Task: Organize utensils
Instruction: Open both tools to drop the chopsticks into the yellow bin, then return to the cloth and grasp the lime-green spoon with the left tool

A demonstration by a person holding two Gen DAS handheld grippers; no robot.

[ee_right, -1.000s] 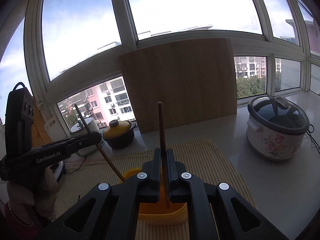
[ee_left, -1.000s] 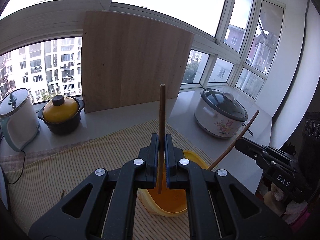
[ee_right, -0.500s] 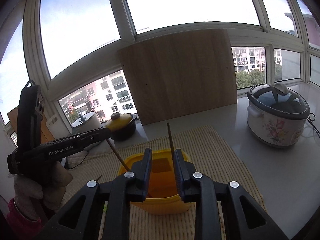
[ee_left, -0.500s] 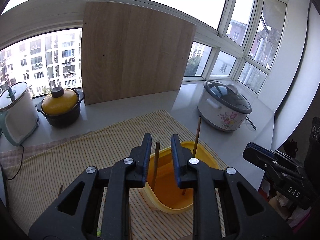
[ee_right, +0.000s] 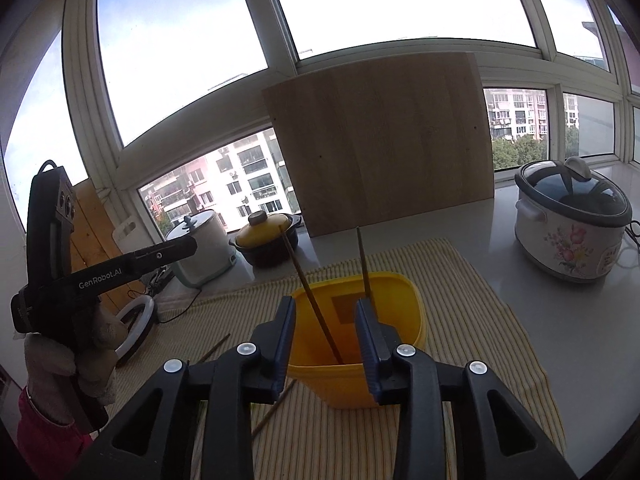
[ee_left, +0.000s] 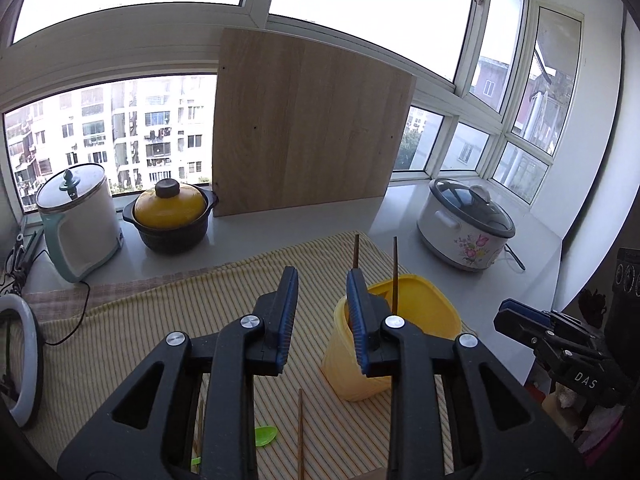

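Two chopsticks [ee_right: 312, 300] [ee_right: 363, 264] stand in the yellow tub [ee_right: 404, 364] just beyond the right gripper [ee_right: 325, 338], both grippers' fingers wide and empty, the left gripper [ee_left: 322, 322] just left of the tub.

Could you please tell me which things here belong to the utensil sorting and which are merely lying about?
Job: yellow plastic container; two brown wooden chopsticks standing in it; loose chopstick on striped mat; green plastic spoon.

Lying about: floral white cooker; yellow-lidded black pot; wooden board.
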